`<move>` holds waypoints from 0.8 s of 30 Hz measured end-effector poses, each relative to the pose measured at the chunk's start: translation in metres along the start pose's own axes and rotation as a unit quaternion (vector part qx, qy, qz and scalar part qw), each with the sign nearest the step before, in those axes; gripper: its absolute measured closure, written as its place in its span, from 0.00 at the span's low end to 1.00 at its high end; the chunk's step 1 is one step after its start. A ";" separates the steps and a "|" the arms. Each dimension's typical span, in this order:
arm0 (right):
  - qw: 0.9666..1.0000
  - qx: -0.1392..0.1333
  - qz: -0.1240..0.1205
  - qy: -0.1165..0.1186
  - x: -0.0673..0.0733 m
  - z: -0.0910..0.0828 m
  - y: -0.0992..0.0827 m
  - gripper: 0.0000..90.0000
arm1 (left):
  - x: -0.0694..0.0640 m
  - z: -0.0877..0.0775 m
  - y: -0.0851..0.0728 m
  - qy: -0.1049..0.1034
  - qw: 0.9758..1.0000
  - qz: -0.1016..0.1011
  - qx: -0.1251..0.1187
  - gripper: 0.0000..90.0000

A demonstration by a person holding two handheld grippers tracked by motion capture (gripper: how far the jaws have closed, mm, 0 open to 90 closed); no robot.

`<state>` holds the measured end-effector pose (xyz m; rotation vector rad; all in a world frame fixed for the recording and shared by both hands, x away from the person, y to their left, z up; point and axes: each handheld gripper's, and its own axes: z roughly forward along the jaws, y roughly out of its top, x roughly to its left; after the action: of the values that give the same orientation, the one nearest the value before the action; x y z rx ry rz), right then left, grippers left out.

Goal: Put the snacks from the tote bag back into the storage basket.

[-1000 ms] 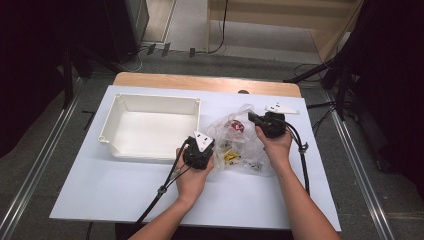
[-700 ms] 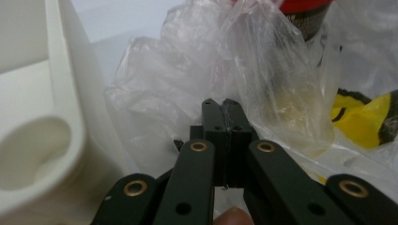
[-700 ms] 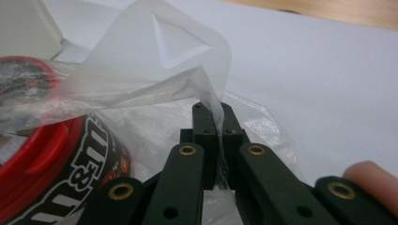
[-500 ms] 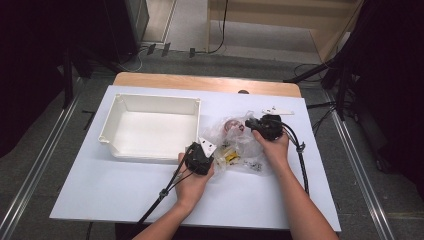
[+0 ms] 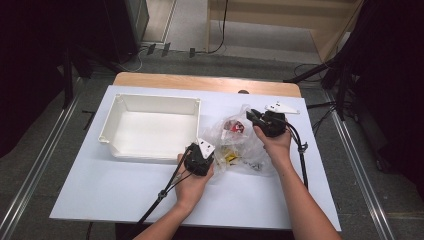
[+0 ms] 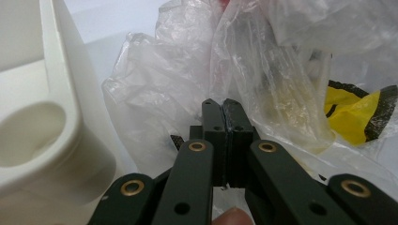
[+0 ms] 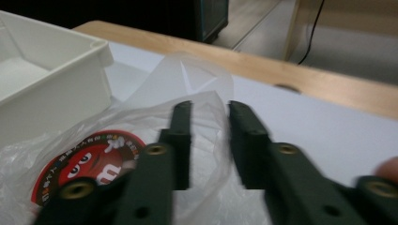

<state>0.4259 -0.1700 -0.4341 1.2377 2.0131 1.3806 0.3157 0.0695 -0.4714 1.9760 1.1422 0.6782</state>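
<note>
Centrally on the white board [image 5: 125, 190] lies a crumpled clear plastic bag [image 5: 240, 145], just right of the boxy white tray [image 5: 150, 132], with a round red packet [image 7: 89, 168] and yellow wrappers [image 6: 356, 112] inside. Left gripper [image 6: 220, 105] pinches its near edge, jaws clamped together. Right gripper [image 7: 209, 117], jaws just closing, stands slightly parted around the bag's film. Beyond the bag runs the wooden table edge [image 5: 200, 82], then grey floor.
</note>
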 end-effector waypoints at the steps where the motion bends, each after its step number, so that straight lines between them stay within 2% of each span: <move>1: 1.000 0.018 0.005 0.013 -0.003 0.004 -0.001 0.95 | 0.000 0.000 0.000 0.000 1.000 0.001 0.001 1.00; 2: 1.000 0.027 0.000 0.012 -0.005 0.008 -0.002 1.00 | 0.000 0.000 0.000 0.000 1.000 0.000 0.001 1.00; 6: 0.999 0.027 0.011 0.024 -0.006 0.015 0.000 1.00 | 0.000 0.001 0.000 0.000 1.000 0.000 0.001 1.00; 10: 0.999 0.028 0.009 0.025 -0.002 0.026 0.010 1.00 | -0.001 0.001 -0.001 0.002 1.000 0.002 0.002 1.00; 12: 0.999 0.040 0.016 0.022 -0.005 0.034 0.011 1.00 | -0.002 0.001 -0.001 0.003 1.000 0.009 0.006 1.00; 14: 0.998 0.058 0.022 0.010 -0.008 0.042 0.009 1.00 | -0.002 0.000 -0.002 0.002 1.000 0.012 0.011 1.00; 19: 0.994 0.108 0.028 -0.015 -0.015 0.056 -0.006 1.00 | 0.002 0.000 -0.001 -0.006 1.000 0.000 0.016 1.00; 24: 0.992 0.125 0.014 -0.026 -0.012 0.060 -0.010 1.00 | 0.002 0.001 -0.002 -0.006 1.000 0.001 0.016 1.00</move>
<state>0.4716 -0.1493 -0.4703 1.3960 2.1907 1.1186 0.3165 0.0715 -0.4731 2.0067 1.1505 0.6519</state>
